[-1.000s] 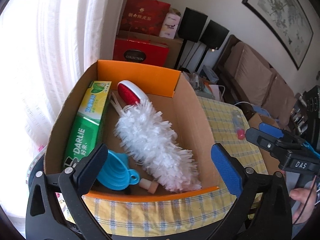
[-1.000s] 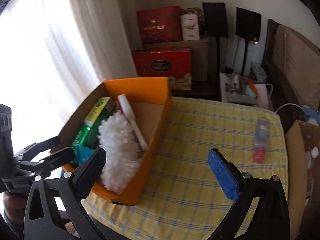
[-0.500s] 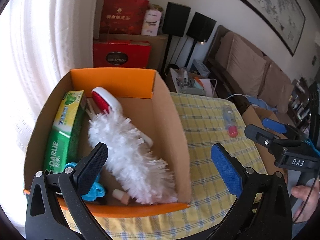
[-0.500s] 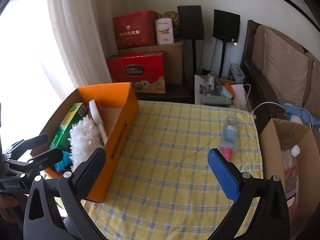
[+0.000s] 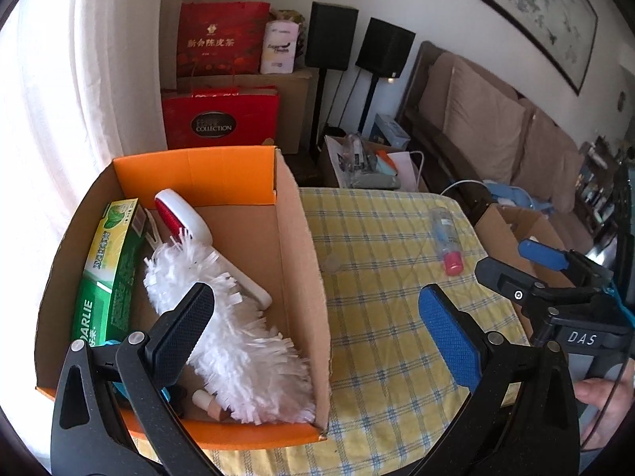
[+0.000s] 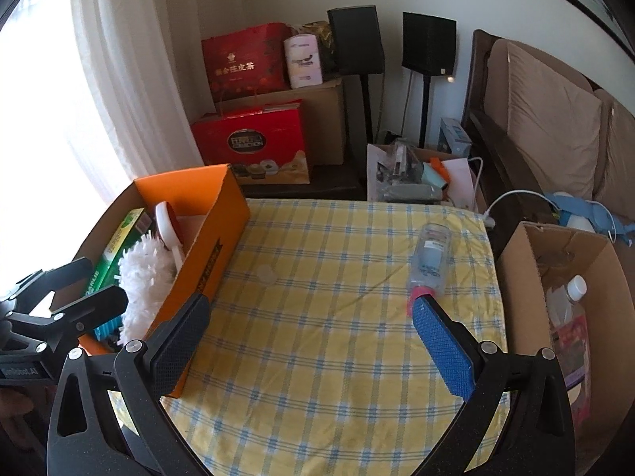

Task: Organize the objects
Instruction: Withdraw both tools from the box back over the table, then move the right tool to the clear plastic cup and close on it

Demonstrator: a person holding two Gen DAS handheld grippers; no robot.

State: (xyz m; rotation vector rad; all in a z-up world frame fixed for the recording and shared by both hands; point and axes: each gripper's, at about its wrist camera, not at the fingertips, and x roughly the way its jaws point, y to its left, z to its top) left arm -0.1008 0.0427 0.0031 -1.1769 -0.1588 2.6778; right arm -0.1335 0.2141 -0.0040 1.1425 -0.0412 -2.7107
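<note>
Box [image 5: 305,277]: one duster [image 5: 238,337]; table [image 6: 337,337]: one bottle [image 6: 430,261].

Both grippers' fingers [image 5: 448,337] [image 6: 442,351] spread, empty

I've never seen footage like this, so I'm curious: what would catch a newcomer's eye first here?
Probably the orange cardboard box at the left end of the yellow checked tablecloth, with a fluffy white duster lying in it beside a green Darlie toothpaste carton. Next, the clear bottle with a pink cap lying alone on the cloth to the right. The left gripper and right gripper frame each view, both open and empty.
</note>
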